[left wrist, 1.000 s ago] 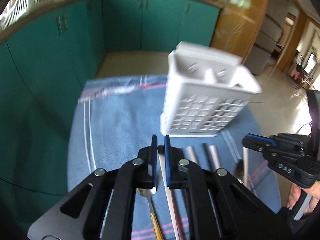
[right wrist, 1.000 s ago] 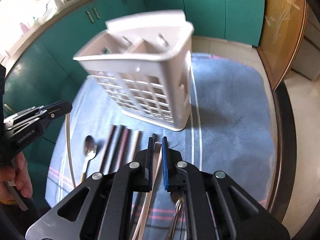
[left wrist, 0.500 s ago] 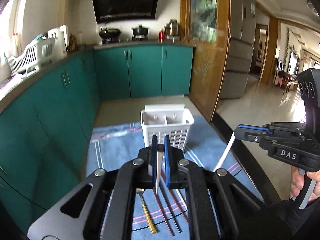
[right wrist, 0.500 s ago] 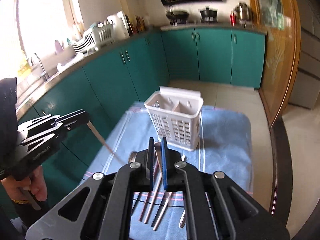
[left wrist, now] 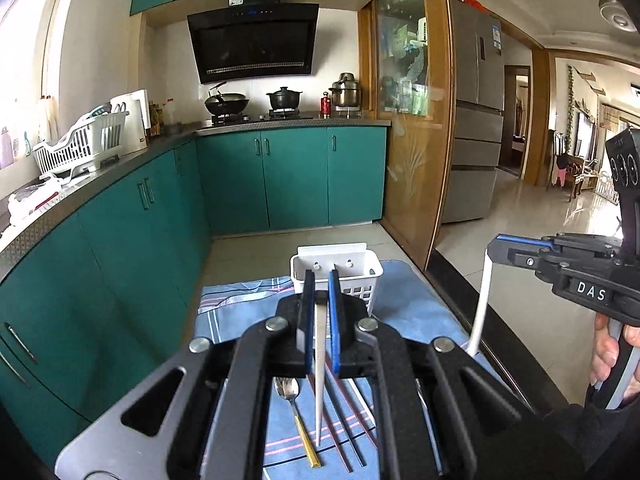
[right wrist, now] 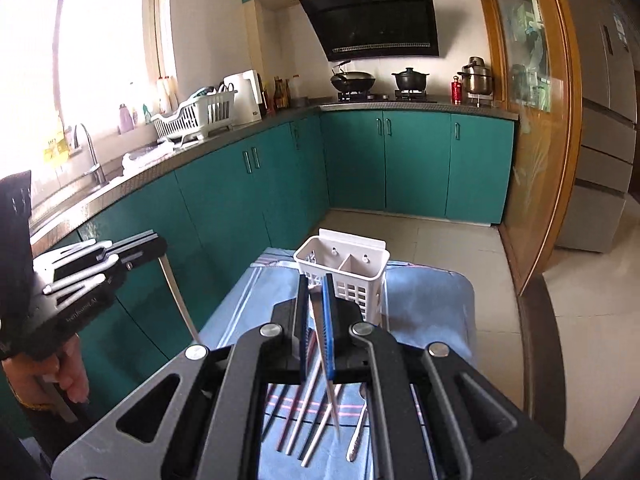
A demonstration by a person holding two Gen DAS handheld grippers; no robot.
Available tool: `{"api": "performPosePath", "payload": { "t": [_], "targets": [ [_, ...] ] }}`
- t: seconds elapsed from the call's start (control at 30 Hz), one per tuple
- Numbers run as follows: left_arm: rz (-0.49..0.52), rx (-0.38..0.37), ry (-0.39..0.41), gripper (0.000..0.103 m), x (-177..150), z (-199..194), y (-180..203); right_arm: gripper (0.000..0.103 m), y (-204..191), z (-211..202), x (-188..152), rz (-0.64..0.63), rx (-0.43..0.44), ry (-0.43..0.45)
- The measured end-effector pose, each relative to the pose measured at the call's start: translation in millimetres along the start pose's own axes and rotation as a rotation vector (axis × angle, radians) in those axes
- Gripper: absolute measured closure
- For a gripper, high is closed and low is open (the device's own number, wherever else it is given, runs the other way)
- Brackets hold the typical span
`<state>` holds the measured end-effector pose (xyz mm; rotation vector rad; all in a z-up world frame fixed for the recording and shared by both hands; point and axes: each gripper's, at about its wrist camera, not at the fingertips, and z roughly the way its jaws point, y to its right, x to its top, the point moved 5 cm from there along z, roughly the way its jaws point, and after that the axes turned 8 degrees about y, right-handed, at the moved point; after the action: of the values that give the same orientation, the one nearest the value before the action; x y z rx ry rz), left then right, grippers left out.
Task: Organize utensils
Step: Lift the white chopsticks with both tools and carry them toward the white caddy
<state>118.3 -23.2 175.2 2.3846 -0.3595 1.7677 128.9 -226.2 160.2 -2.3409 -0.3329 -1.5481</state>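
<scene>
left claw clamping a white chopstick, right claw clamping another chopstick, above blue cloth

The right gripper is clamping a pale chopstick that is hanging down above the blue cloth. Ahead, the white utensil caddy is standing upright. At left, the left gripper is gripping another chopstick.
</scene>
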Motion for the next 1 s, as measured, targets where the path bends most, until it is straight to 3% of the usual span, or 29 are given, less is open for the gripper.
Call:
{"api": "performPosePath", "payload": {
  "t": [0.53,0.73,0.8,0.87,0.9,0.93,1.0],
  "targets": [
    [-0.001,-0.003,-0.005,0.097,-4.8,4.5,-2.9,0.097,-1.2,1.2,-4.4,-0.002,-0.007,0.010],
    [-0.013,-0.003,-0.014,0.097,-7.2,10.2,-11.0,0.098,-1.4,12.3,-8.5,-0.010,-0.012,-0.030],
    [-0.032,0.004,-0.003,0.097,-5.7,7.8,-17.4,0.098,-2.9,18.1,-9.4,0.019,0.026,-0.050],
    [-0.038,0.005,-0.004,0.097,-5.3,7.7,-20.8,0.087,-0.2,24.2,-11.5,0.033,0.020,-0.060],
    [-0.041,0.006,-0.003,0.097,-6.1,7.4,-21.9,0.064,-0.7,29.0,-15.4,0.018,0.014,-0.086],
    [-0.039,0.006,-0.007,0.097,-6.5,8.3,-22.6,0.055,-1.8,35.7,-23.2,-0.004,0.019,-0.123],
    [-0.034,0.005,-0.015,0.097,-10.6,8.6,-21.2,0.055,3.4,43.6,-36.0,0.005,0.008,-0.140]
  ]
}}
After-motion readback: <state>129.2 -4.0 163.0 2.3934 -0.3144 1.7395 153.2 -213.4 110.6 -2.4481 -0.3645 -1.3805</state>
